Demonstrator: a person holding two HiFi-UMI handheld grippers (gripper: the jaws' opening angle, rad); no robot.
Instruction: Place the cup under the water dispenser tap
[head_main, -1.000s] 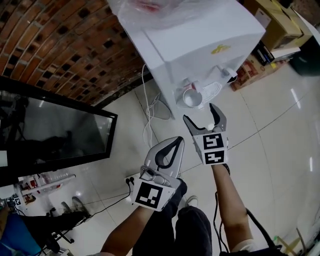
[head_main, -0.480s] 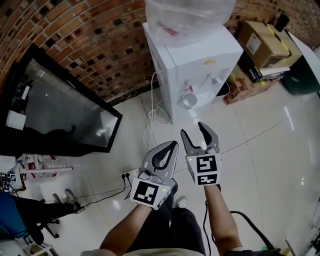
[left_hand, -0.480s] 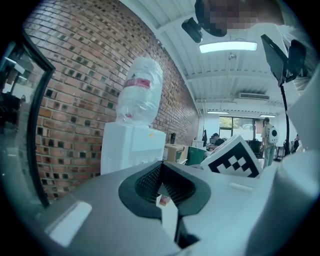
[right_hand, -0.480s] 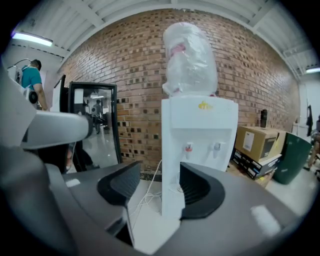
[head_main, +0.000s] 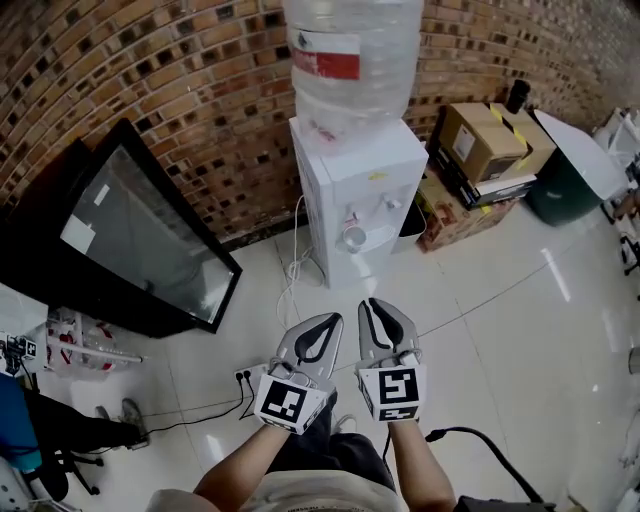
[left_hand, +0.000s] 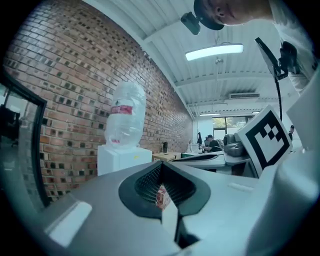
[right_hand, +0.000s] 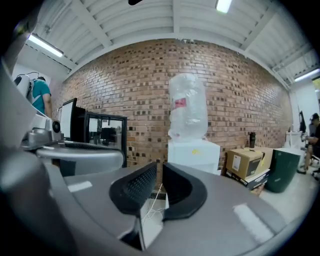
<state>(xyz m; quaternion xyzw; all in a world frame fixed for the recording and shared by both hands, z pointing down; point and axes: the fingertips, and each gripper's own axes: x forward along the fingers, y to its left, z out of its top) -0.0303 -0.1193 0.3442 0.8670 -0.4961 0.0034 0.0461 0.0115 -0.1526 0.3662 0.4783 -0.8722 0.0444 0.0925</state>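
A white cup (head_main: 352, 238) stands in the recess of the white water dispenser (head_main: 350, 170), under its taps, and nothing holds it. A clear bottle (head_main: 350, 60) sits on top of the dispenser. Both grippers hang side by side well in front of it, over the tiled floor. My left gripper (head_main: 333, 320) is shut and empty. The jaws of my right gripper (head_main: 377, 303) are closing, with a thin slit left and nothing between them. The left gripper view has the dispenser (left_hand: 122, 157) far off beyond the touching tips (left_hand: 161, 164). It also shows (right_hand: 192, 152) in the right gripper view, past the slit (right_hand: 159, 167).
A big black screen (head_main: 140, 240) leans on the brick wall at the left. Cardboard boxes (head_main: 480, 140) and a green bin (head_main: 565, 180) stand right of the dispenser. A white cable (head_main: 295, 260) and a power strip (head_main: 250, 375) lie on the floor.
Both grippers have drawn back from the dispenser, which now looks smaller and farther. The right jaws went from wide open to nearly closed. The cup stays under the taps.
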